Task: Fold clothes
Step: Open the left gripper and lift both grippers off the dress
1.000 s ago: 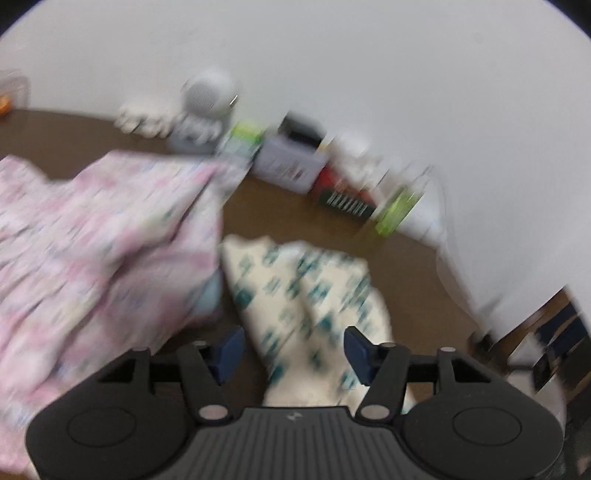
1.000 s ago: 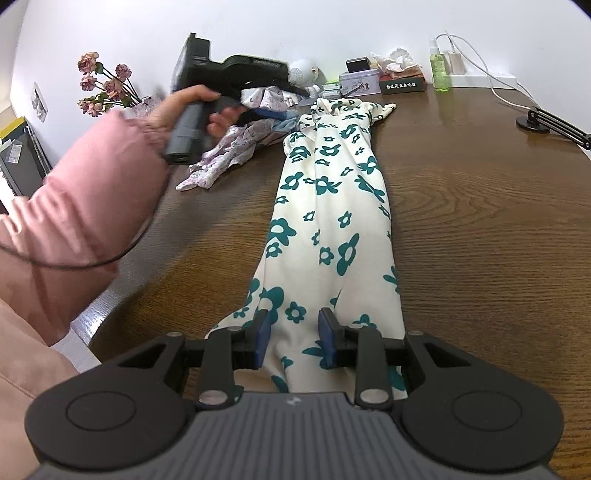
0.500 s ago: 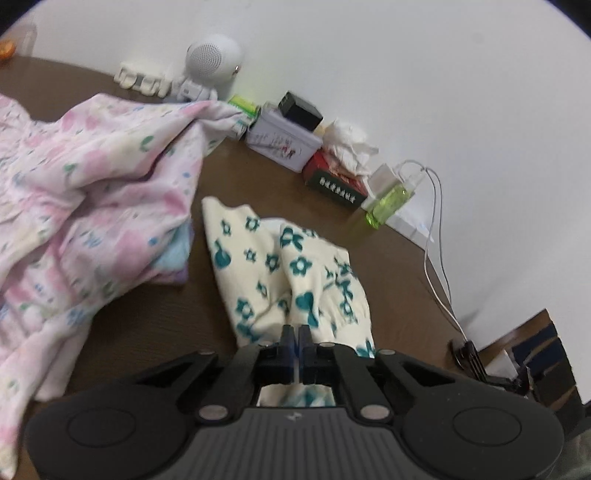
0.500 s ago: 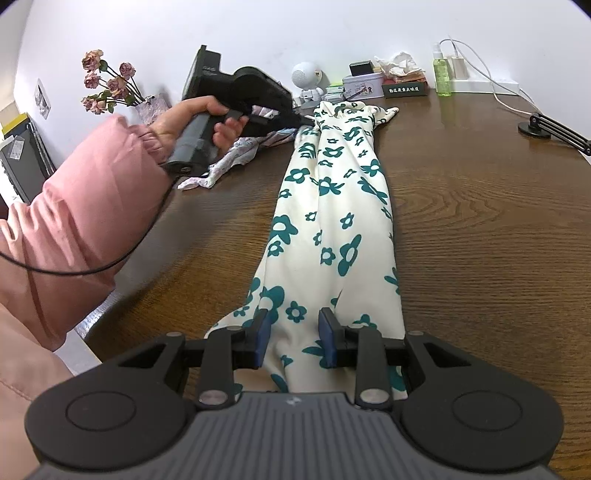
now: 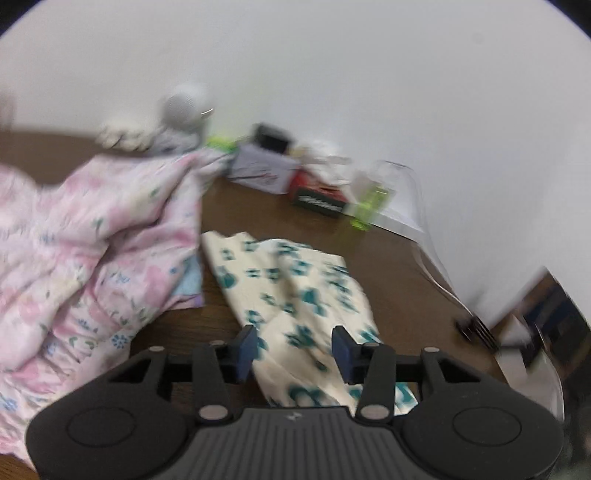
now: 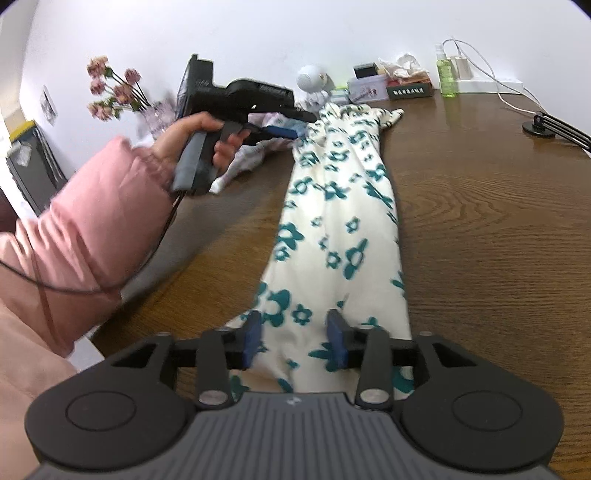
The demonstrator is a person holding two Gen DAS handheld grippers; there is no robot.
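Lengthwise, the wooden table [image 6: 491, 229] carries one cream garment with teal flowers [image 6: 343, 221], its long axis running from the right gripper [image 6: 293, 341] toward the white wall [image 6: 258, 33]. One pink floral garment [image 5: 92, 251] lies crumpled beside its far end. Both grippers stand with jaws apart, gripping nothing: the right gripper straddles the cream garment's near end, and the left gripper [image 5: 293, 350], in one pink-sleeved hand [image 6: 192, 140], hovers over the far end.

Nothing really readable here. The dark box [image 6: 409, 91] at the table's [image 6: 498, 221] far edge has a line of pale characters, but they're too small to make out.
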